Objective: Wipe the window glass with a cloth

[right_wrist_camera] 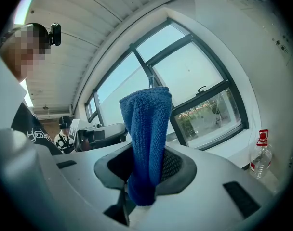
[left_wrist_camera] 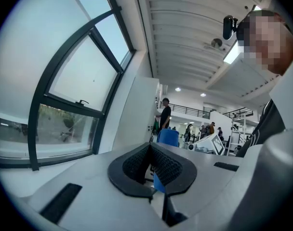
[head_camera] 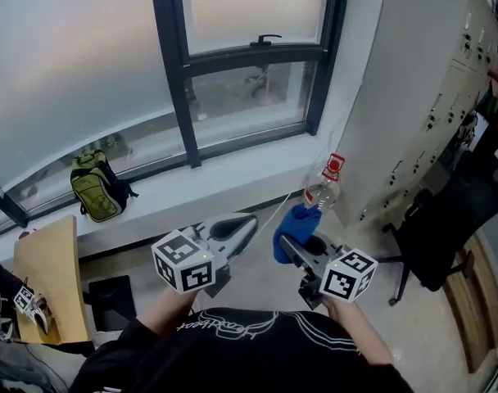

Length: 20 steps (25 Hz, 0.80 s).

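Observation:
The window glass (head_camera: 77, 72) fills the wall ahead in dark frames, with a handle (head_camera: 268, 38) on the middle sash. My right gripper (head_camera: 292, 240) is shut on a blue cloth (head_camera: 296, 226), held below the sill and well short of the glass. In the right gripper view the cloth (right_wrist_camera: 145, 143) stands up between the jaws and hangs down past them, with the glass (right_wrist_camera: 185, 76) behind. My left gripper (head_camera: 247, 222) is beside it at the left, shut and holding nothing. Its pads (left_wrist_camera: 137, 165) meet in the left gripper view, and the cloth (left_wrist_camera: 168, 137) shows beyond them.
A plastic bottle with a red label (head_camera: 324, 185) stands by the sill's right end. A green backpack (head_camera: 97, 188) sits on the sill (head_camera: 200, 187) at left. Grey lockers (head_camera: 429, 80) and a black office chair (head_camera: 445, 219) are on the right, a wooden board (head_camera: 48, 277) on the left.

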Available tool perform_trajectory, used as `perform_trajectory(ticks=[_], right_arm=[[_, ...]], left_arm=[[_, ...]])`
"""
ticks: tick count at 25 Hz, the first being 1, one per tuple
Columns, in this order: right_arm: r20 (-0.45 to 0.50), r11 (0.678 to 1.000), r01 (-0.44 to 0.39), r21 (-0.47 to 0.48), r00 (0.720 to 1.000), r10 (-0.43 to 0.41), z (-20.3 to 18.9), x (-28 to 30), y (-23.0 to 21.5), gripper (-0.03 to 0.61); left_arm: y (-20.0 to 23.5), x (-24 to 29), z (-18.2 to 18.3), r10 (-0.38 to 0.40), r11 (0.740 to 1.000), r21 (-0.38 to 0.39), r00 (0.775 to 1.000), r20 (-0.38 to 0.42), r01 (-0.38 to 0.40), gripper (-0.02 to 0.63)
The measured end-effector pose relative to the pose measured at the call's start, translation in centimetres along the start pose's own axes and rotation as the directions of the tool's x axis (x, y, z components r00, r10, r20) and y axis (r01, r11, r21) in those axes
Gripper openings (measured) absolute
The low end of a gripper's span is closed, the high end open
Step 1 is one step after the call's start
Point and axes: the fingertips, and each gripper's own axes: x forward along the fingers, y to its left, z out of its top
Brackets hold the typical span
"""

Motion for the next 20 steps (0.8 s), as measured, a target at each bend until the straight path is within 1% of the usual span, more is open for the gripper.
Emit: perform_trajectory(ticks=[5, 8, 11, 15, 20], right_arm=[[-0.009, 1.000, 0.012, -0.011, 1.000, -0.012, 0.8, 0.7, -0.5, 0.094], [-0.018, 1.000, 0.006, -0.016, 1.000, -0.006, 1.0, 1.1, -1.0, 0.094], [-0.022, 1.000, -0.001, -0.001, 1.000, 0.001, 1.1, 1.8, -2.3, 0.094], [-0.035, 0.999, -0.018, 0.027, 0.999, 0.019, 1.9, 3.0, -6.3, 0.093], [-0.075, 0.993, -0.055, 0.106, 0.995, 0.064, 2.1, 5.5, -13.1, 0.094]], left_arm=[[0.9, -0.4, 0.7, 0.009, 1.000, 0.014, 1.000, 0.015, -0.009, 0.005], [1.8, -0.3, 0.6, 0.027, 1.000, 0.005, 1.000, 0.015, -0.027, 0.005], [3.2, 0.6, 0.6, 0.035, 0.999, -0.001, 0.999, 0.014, -0.035, 0.005], [5.8, 4.0, 0.9, 0.053, 0.999, -0.011, 0.999, 0.006, -0.053, 0.005], [10.5, 9.1, -0.5, 0.115, 0.991, -0.061, 0.993, -0.041, -0.118, 0.005]])
